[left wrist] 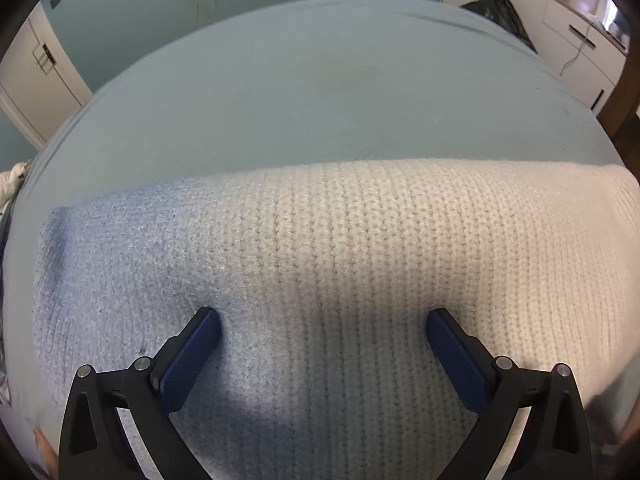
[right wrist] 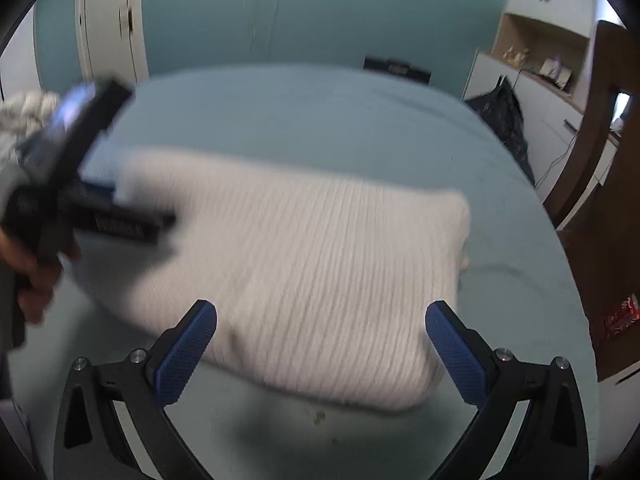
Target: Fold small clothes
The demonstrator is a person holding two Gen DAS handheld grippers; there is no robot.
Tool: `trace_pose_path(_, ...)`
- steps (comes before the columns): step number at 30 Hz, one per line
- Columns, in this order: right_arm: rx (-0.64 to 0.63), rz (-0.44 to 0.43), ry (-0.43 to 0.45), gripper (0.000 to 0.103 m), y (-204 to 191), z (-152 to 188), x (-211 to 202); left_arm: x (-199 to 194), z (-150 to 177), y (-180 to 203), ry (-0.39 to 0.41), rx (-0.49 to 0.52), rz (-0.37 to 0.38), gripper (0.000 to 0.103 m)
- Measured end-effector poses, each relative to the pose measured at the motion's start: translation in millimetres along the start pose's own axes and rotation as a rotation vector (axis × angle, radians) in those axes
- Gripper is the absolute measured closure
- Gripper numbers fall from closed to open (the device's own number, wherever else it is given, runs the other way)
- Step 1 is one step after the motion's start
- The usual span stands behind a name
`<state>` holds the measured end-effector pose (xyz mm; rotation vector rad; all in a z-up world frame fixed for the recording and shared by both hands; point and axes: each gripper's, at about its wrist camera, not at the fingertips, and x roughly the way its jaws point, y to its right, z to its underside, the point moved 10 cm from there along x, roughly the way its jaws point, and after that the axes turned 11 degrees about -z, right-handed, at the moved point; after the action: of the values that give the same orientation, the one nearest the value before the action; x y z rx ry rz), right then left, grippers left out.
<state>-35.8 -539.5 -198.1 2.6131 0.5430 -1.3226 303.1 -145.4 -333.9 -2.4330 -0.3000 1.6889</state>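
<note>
We see a cream ribbed knit sweater point(left wrist: 360, 280), folded into a flat rectangle, lying on the pale blue-green bedsheet point(left wrist: 320, 92). From the left wrist camera it fills everything ahead of and beneath the left gripper point(left wrist: 323, 320), whose blue-padded fingers point(left wrist: 196, 352) stand spread wide with nothing between them; whether the tips touch the knit we cannot tell. The sweater's near edge is cut off below the frame, and its left part sits in bluish shade.

The right wrist view is blurred, so the knit pattern smears there. It does show what the left view lacks: the sweater's whole outline, with the right gripper point(right wrist: 321, 320) released and its jaws wide apart, over the near edge. To its upper left, the left gripper's black body point(right wrist: 80, 184) is over the sweater's far-left corner, held by a person's hand point(right wrist: 32, 276) partly cut off at the frame edge. A dark bag point(right wrist: 504, 120) leans by white cabinets point(right wrist: 552, 120) beyond the bed, to the right.
</note>
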Motion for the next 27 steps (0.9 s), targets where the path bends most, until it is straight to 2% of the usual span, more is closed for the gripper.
trace_pose_path(2,-0.006,0.035,-0.096,0.001,2,20,21,-2,-10,0,-0.038,0.004,0.007,0.000)
trace_pose_path(3,-0.020,0.050,-0.116,0.001,0,24,30,-7,-18,-7,-0.047,0.012,0.012,0.000)
trace_pose_path(5,-0.042,0.078,-0.105,0.001,-6,20,33,-17,-24,-21,-0.053,0.041,-0.007,0.000)
trace_pose_path(9,-0.010,0.094,-0.168,0.001,-11,17,31,-37,-24,-69,-0.056,0.079,-0.040,0.000)
trace_pose_path(12,-0.018,0.089,-0.181,0.001,-17,19,25,-55,-18,-117,-0.032,0.074,-0.064,0.000)
trace_pose_path(16,-0.003,0.046,-0.150,0.001,-30,20,5,-81,-2,-183,0.043,0.022,-0.049,0.000)
trace_pose_path(19,0.032,0.001,-0.132,0.001,-34,20,-5,-93,7,-210,0.097,-0.036,-0.036,0.000)
trace_pose_path(23,0.104,-0.005,-0.174,0.001,-25,13,-7,-92,43,-219,0.131,-0.117,0.022,0.000)
trace_pose_path(25,0.169,0.016,-0.205,0.001,-22,6,-15,-85,51,-215,0.102,-0.142,0.064,0.000)
trace_pose_path(27,0.254,0.022,-0.222,0.001,-20,-8,-26,-86,62,-208,0.073,-0.109,0.091,0.000)
